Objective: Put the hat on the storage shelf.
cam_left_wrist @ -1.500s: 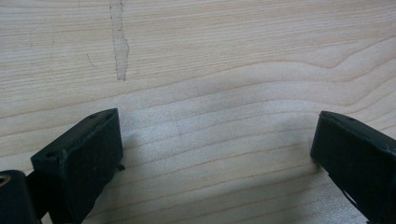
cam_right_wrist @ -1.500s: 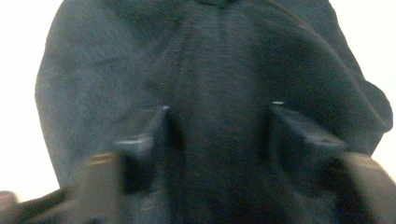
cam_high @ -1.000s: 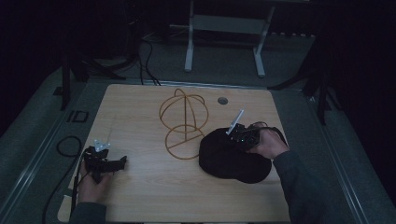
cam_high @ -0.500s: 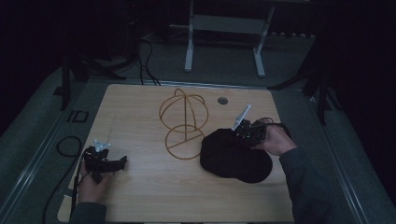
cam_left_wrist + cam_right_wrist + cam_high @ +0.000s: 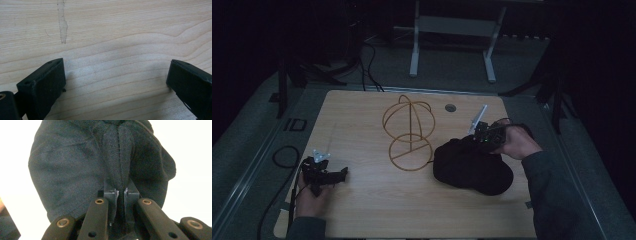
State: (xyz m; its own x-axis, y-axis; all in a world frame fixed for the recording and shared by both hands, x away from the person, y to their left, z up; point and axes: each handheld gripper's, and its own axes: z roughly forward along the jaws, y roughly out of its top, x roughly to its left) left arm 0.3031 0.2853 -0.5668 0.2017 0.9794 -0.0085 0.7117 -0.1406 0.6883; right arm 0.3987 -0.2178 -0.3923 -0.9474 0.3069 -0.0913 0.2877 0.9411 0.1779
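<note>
1. In my right gripper view, the right gripper [image 5: 120, 192] is clenched on a pinched fold of the soft black fabric cap [image 5: 100, 165]; the fold stands up between the two pads at the centre of the frame, and the rest of the cloth bulges above and to the left of the jaws.
2. From the high view, that right gripper [image 5: 472, 139] sits at the upper right edge of the black cap [image 5: 472, 170], which lies right of centre in the frame on the pale wooden table [image 5: 362, 210], its left rim just beside the base ring of the stand.
3. My right hand [image 5: 517, 142] comes in from the right side of the frame, the dark sleeve running down to the lower right corner, with the gripper pointing left towards the cap.
4. The left gripper [image 5: 115, 77] is released: in its own view the two black jaws stand wide apart at the lower left and lower right corners, with bare wood grain between them.
5. In the high view the left gripper [image 5: 343, 173] rests at the lower left of the table, held level by my left hand [image 5: 312, 192], well apart from the cap.
6. The thin golden wire dome-shaped stand [image 5: 409, 132] stands upright at the table's centre, between the two grippers.
</note>
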